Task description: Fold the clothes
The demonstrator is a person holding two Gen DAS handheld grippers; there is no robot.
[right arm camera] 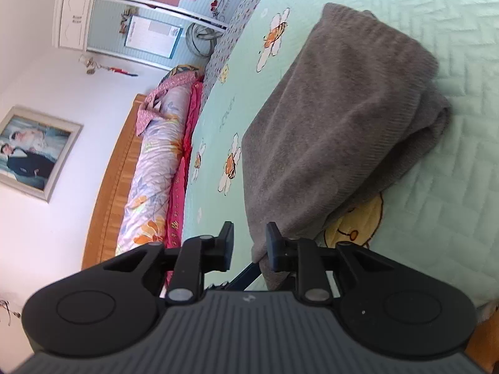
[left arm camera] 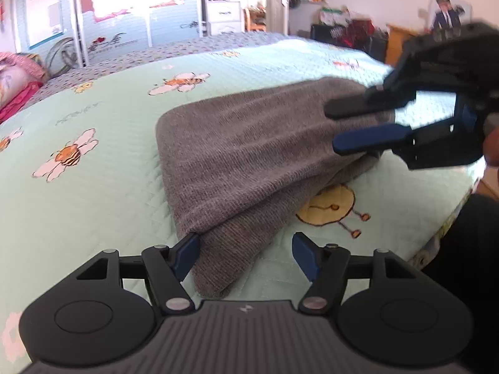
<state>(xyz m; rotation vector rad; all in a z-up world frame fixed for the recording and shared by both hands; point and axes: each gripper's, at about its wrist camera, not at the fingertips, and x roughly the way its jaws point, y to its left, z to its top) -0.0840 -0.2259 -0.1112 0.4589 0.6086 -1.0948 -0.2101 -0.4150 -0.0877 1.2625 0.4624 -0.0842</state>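
A grey knitted garment [left arm camera: 249, 143], folded into a thick pad, lies on the mint quilted bedspread [left arm camera: 93, 202]. My left gripper [left arm camera: 246, 249] stands open at its near corner. The cloth's tip lies between the fingers beside the left one, and the pads do not press it. My right gripper [left arm camera: 332, 127] reaches in from the right over the garment's far right corner, jaws apart with loose cloth between them. In the right wrist view the garment [right arm camera: 336, 118] stretches away ahead. Its near edge sits against one finger of the right gripper [right arm camera: 249, 240], with a gap on the other side.
Flowers, bees and a yellow cartoon figure [left arm camera: 327, 205] are printed on the bedspread [right arm camera: 436, 202]. A floral bolster [right arm camera: 156, 168] and a wooden headboard [right arm camera: 112, 187] lie at one end. The bed's edge and a person's dark clothing [left arm camera: 452, 249] are at the right. Wardrobes line the far wall.
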